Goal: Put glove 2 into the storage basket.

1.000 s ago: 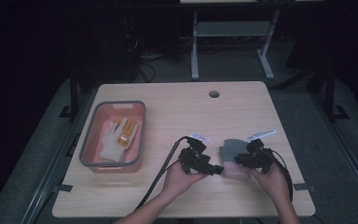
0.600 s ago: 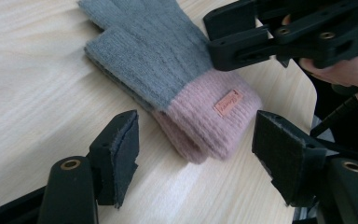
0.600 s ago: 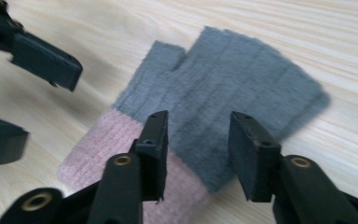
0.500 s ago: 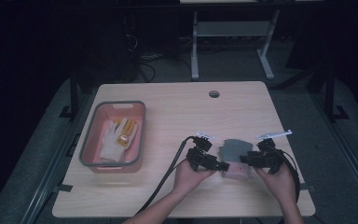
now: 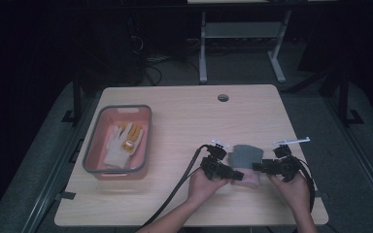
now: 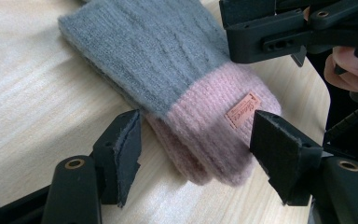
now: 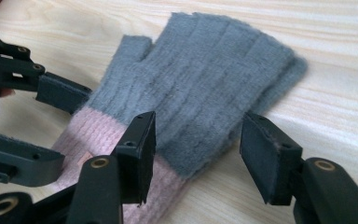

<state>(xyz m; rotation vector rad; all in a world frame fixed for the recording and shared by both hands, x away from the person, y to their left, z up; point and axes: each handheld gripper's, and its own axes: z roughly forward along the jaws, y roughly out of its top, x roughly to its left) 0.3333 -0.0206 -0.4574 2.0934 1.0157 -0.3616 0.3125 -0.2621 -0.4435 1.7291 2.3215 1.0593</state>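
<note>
A knitted fingerless glove (image 5: 245, 156), grey with a pink cuff (image 6: 205, 126), lies flat on the wooden table (image 5: 184, 116) near its front edge. My left gripper (image 5: 234, 174) comes in from the left, its jaws either side of the pink cuff; they have just been closing, and the pads (image 6: 123, 154) stand clear of the wool. My right gripper (image 5: 258, 166) comes in from the right and has just been opening; in the right gripper view it (image 7: 198, 156) is open over the grey side of the glove (image 7: 205, 88), gripping nothing.
A pink bin with a grey rim (image 5: 90, 145) at the table's left holds a white and yellow glove (image 5: 119, 145). A cable hole (image 5: 223, 97) sits at the far middle. The left gripper's black cable (image 5: 175, 189) trails off the front edge.
My right gripper's jaws have opened and let go of the glove, and that hand has shifted right. My left gripper has come down around the pink cuff.
</note>
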